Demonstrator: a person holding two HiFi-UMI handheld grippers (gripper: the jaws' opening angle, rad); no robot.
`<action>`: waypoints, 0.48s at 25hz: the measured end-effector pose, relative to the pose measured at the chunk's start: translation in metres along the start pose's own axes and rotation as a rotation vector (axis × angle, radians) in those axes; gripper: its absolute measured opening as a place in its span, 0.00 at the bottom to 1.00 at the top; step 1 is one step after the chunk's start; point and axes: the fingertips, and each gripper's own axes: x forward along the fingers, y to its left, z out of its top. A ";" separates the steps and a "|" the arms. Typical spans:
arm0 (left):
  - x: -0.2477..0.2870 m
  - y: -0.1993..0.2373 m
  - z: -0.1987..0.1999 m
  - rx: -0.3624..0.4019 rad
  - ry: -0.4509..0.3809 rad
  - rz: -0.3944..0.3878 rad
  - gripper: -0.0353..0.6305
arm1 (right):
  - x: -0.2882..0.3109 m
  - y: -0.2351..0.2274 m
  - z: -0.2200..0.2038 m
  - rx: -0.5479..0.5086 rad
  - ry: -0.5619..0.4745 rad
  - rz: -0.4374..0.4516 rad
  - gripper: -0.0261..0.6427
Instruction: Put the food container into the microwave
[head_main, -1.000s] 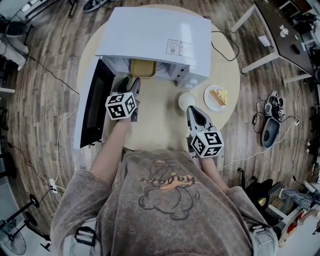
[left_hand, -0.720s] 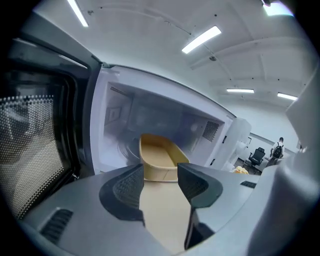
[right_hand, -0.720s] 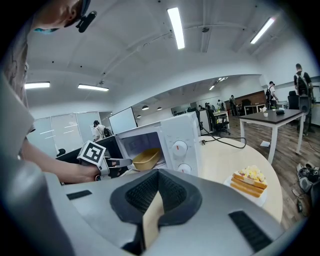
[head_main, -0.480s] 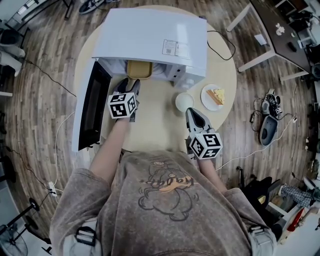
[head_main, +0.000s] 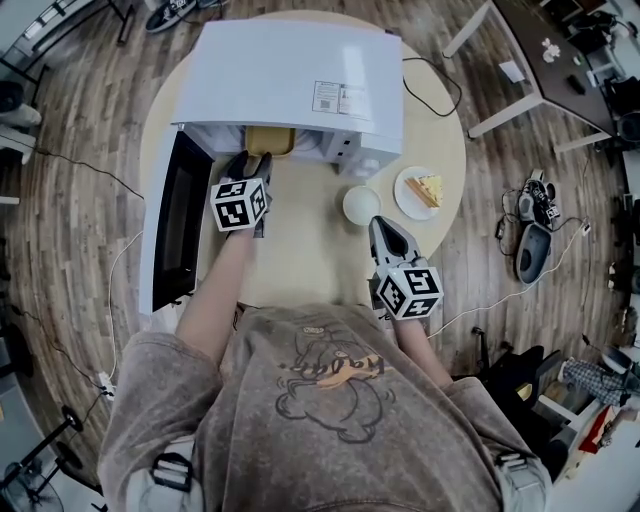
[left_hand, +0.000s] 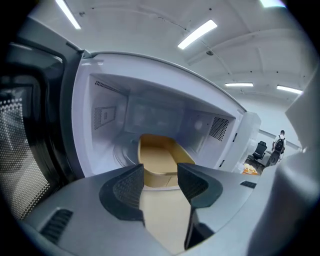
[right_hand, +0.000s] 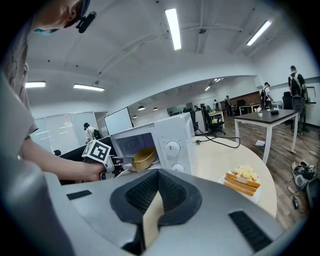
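A white microwave (head_main: 290, 70) stands on the round table (head_main: 300, 240) with its door (head_main: 175, 220) swung open to the left. The yellow food container (head_main: 270, 140) lies in the cavity, its near end at the opening. My left gripper (head_main: 252, 163) is at the opening, fingertips just short of that near end. In the left gripper view the jaws (left_hand: 161, 182) stand apart, with the container (left_hand: 160, 160) beyond them and table showing through the gap. My right gripper (head_main: 385, 225) rests over the table's front right, jaws together and holding nothing (right_hand: 159, 187).
A white cup (head_main: 361, 205) stands on the table just ahead of the right gripper. A plate with a slice of cake (head_main: 420, 190) sits right of it. A black cable (head_main: 440, 90) runs behind the microwave. The open door blocks the left side.
The left gripper has edged slightly closer to the microwave opening, and the container shows a bit less past the microwave's top. The right gripper has stayed put.
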 end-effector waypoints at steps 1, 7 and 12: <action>0.002 0.000 0.001 0.003 0.000 0.001 0.38 | 0.000 -0.001 0.000 0.001 0.000 -0.003 0.05; 0.011 0.003 0.007 0.016 -0.001 0.018 0.38 | 0.000 -0.003 -0.002 0.008 0.006 -0.011 0.05; 0.021 0.007 0.015 0.019 -0.003 0.024 0.38 | 0.002 -0.005 -0.002 0.013 0.012 -0.015 0.05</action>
